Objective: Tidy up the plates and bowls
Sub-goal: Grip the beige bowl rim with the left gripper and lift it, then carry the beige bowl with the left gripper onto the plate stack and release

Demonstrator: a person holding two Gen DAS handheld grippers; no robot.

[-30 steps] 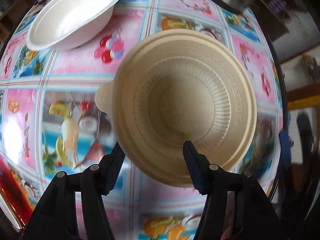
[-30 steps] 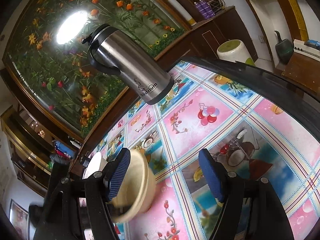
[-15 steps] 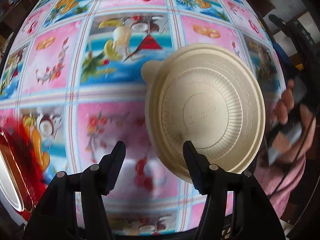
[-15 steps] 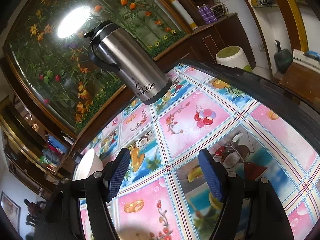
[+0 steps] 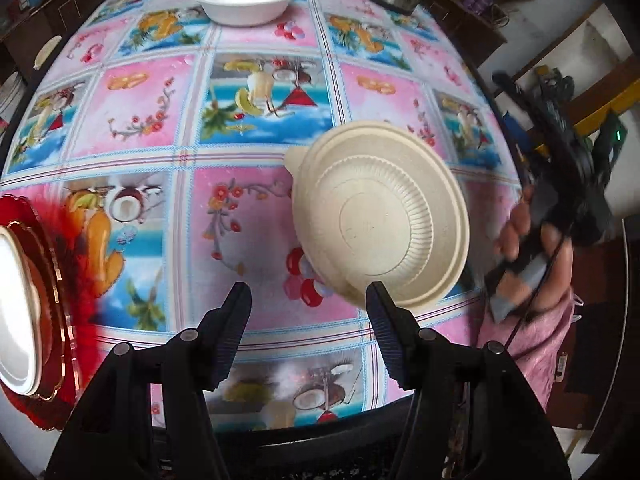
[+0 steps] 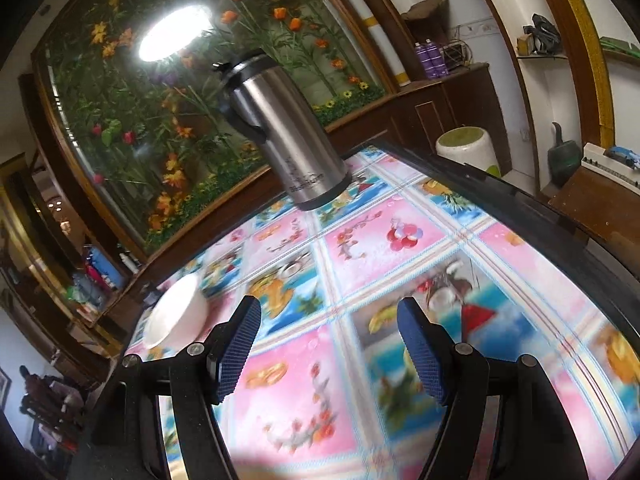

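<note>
A: What am I looking at, biggest first?

B: The table (image 5: 256, 128) w/ the picture cloth is filling both views. The steel flask (image 6: 288, 128) is standing at its far edge. The red plate (image 5: 60, 320) w/ a white plate (image 5: 16, 304) on it is sitting at the left edge of your left view.

A: And the beige bowl (image 5: 380, 216)?

B: It's tilting, rim touching the right finger (image 5: 384, 320) of your left gripper (image 5: 306, 304). It's lying to the right of the gap, not in it.

A: So am I gripping it?

B: The fingers are standing about half apart w/ only cloth btwn them. Can't tell how the bowl is hanging on.

A: Other side?

B: Your right gripper (image 6: 328, 344) is gaping wide and empty. The white bowl (image 6: 176, 312) is sitting far-left of it, well apart. I'm judging the left hand nearer the red plate.
</note>
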